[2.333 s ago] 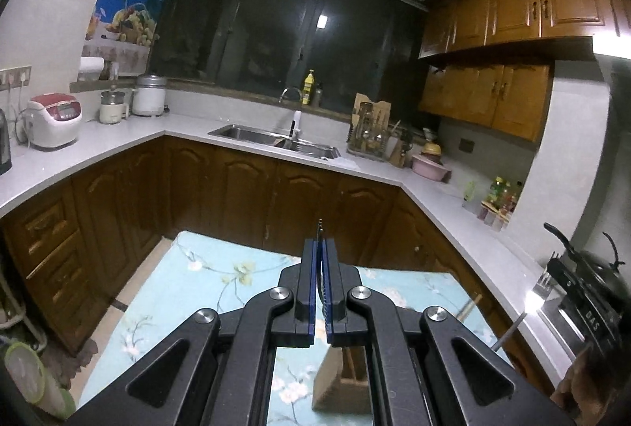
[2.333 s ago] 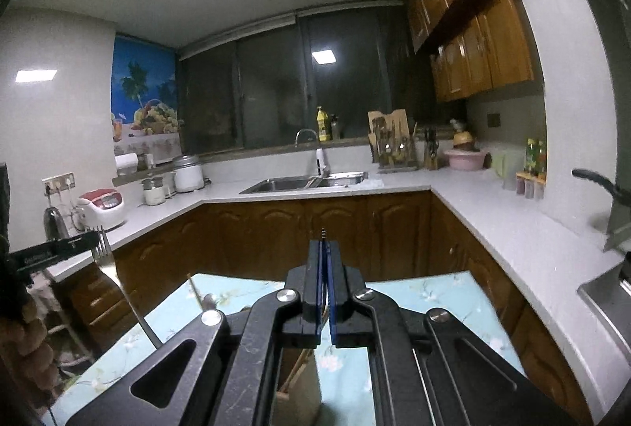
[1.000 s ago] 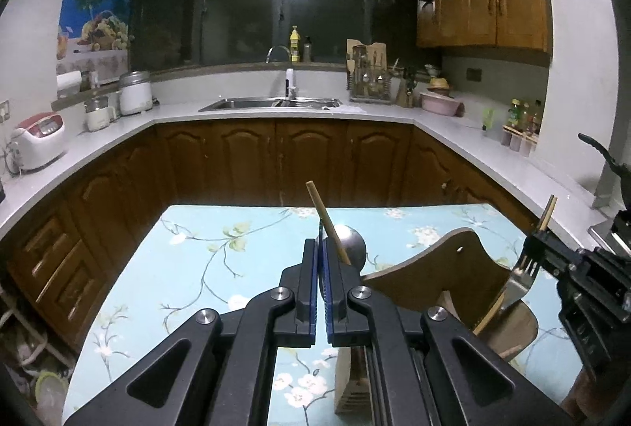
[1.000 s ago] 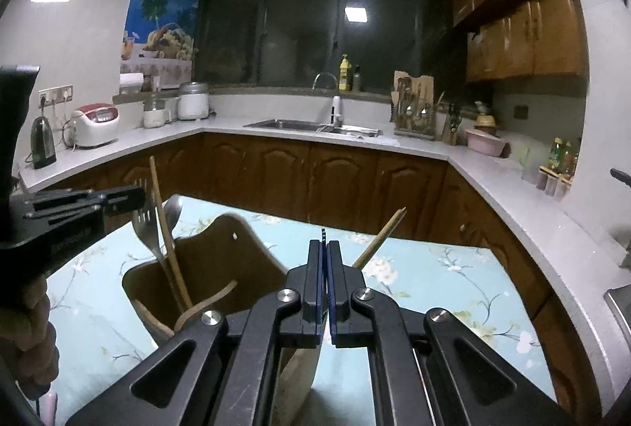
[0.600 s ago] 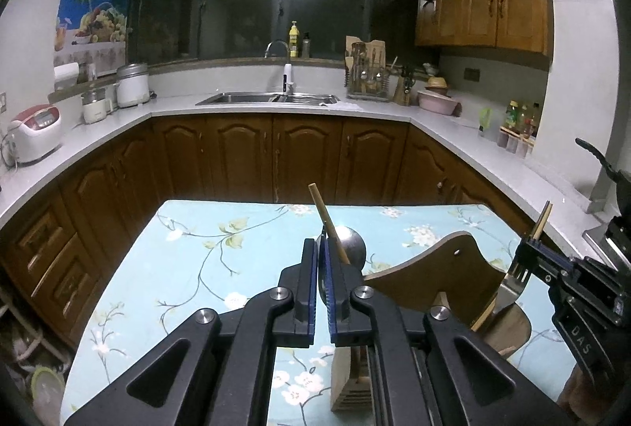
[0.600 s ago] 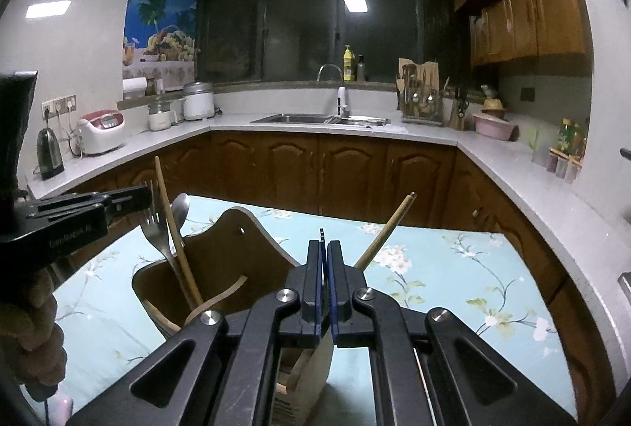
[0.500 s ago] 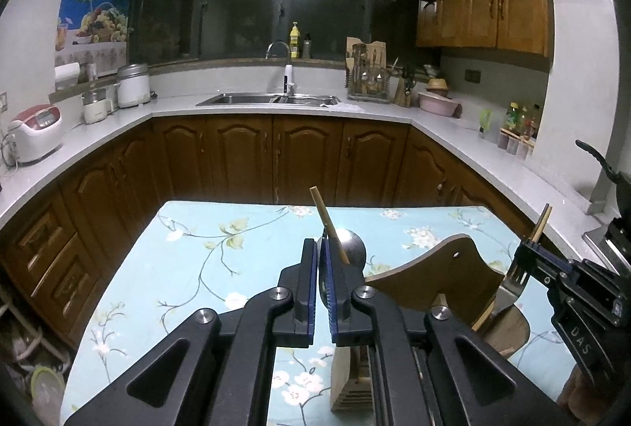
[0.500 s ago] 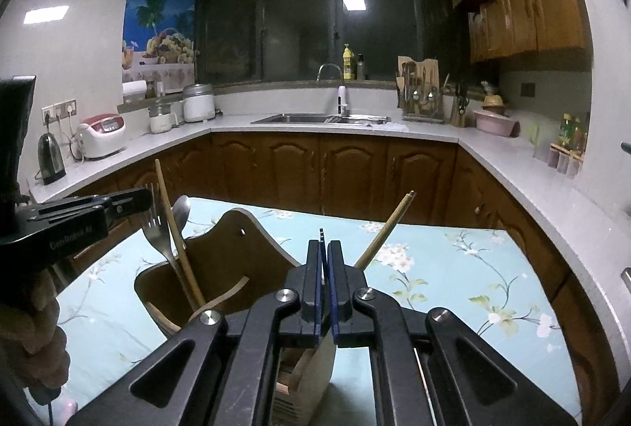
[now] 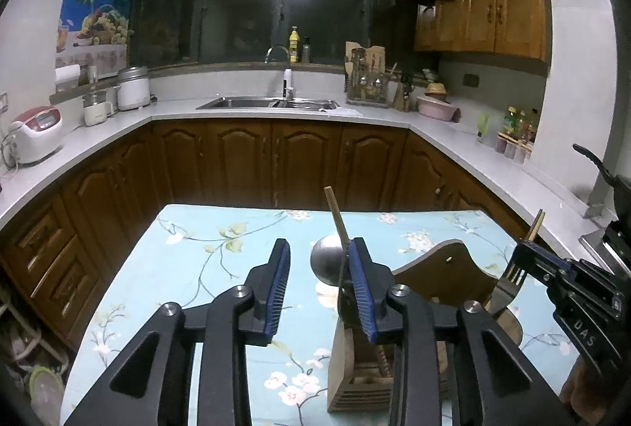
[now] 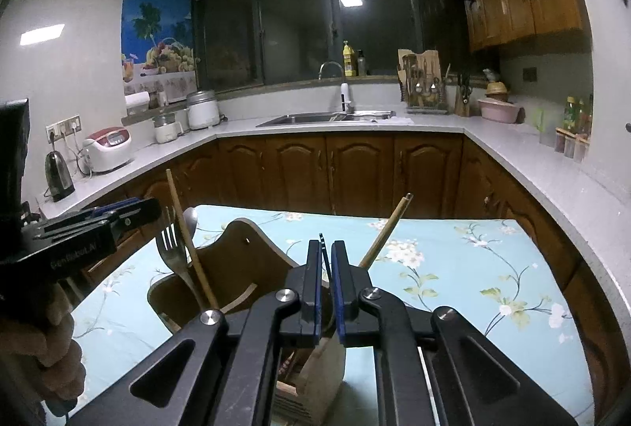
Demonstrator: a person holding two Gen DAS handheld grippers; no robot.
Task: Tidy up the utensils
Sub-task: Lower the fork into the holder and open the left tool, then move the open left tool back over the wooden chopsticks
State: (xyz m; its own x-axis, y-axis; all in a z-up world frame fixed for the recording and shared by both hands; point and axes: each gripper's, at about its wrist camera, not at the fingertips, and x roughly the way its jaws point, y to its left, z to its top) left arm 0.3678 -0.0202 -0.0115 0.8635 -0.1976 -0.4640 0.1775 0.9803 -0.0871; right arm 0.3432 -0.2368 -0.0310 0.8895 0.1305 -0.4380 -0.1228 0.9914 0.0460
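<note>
Because both fisheye views are filled at the bottom by black gripper bodies, the base of the wooden utensil holder (image 9: 430, 270) is mostly hidden; only its curved back panel and a slatted lower corner show. It stands on the near half of the worktop (image 9: 221, 252), which is covered in a pale blue floral cloth.

From the left wrist, the left gripper (image 9: 318, 282) is released, its blue-padded jaws spread wide with nothing between them; a spoon bowl (image 9: 328, 259) and a wooden stick (image 9: 336, 215) rise just behind its right finger. The right gripper (image 10: 325, 282) has its jaws almost together around a thin blue-edged strip; whether it grasps anything I cannot tell. A fork (image 10: 168, 242) and chopsticks stand in the holder's left compartment, their lower ends out of sight.

Left and far parts of the cloth lie bare up to the edges. Brown cabinets ring the worktop beyond a floor gap.
</note>
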